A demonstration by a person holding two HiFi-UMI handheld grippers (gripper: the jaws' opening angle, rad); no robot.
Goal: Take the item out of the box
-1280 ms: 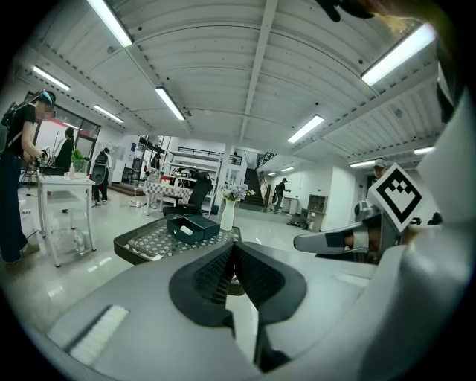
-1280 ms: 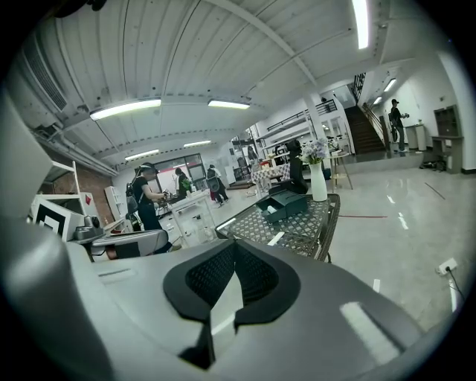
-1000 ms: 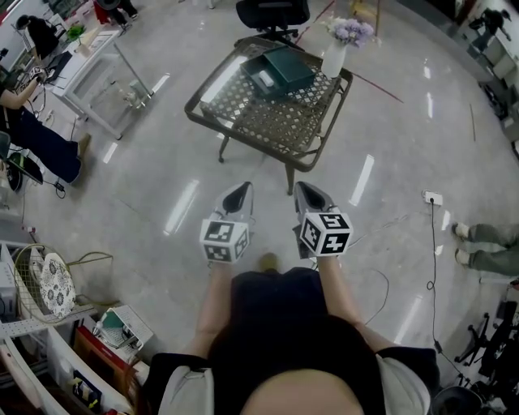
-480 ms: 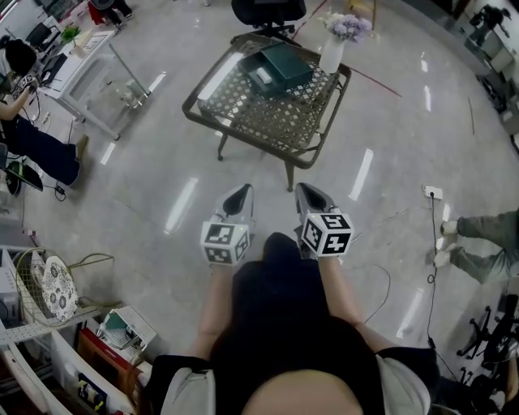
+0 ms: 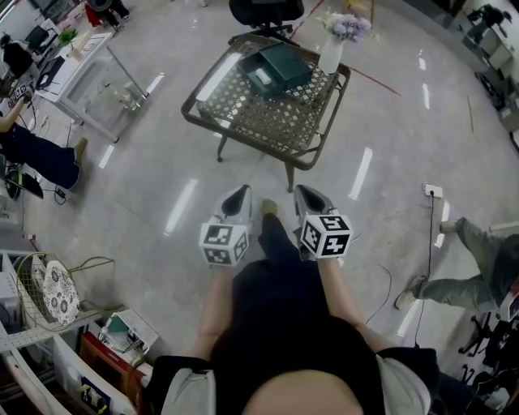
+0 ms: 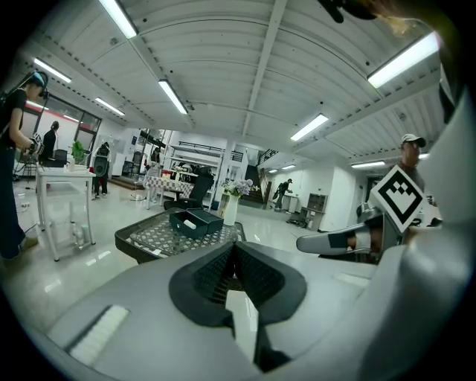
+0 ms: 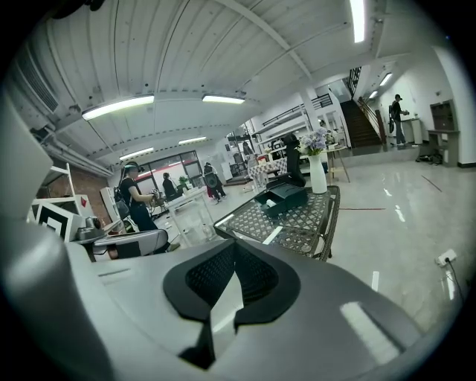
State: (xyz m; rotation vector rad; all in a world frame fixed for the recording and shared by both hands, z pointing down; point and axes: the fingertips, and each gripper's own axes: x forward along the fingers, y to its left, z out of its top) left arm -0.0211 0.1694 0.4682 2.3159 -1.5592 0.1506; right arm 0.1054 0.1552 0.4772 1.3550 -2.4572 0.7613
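Ahead on desk (image 5: 268,121): green box (image 5: 282,66), white item (image 5: 261,78) inside, well away.
Left tongs (image 5: 242,193): pressed together, empty.
Right tongs (image 5: 305,194): pressed together, empty.
Bearing: box straight forward, roughly midway between them; neither looks nearer.

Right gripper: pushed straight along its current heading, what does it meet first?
Nothing close. First in line is probably the near edge of the lattice table, with the green box farther back on it. Depth is unclear.

You face a dark lattice-topped metal table (image 5: 276,128) on a glossy grey floor (image 5: 154,174), a black office chair (image 5: 266,10) behind it, a white desk (image 5: 91,71) to your left, and long strip lights (image 6: 175,96) overhead.
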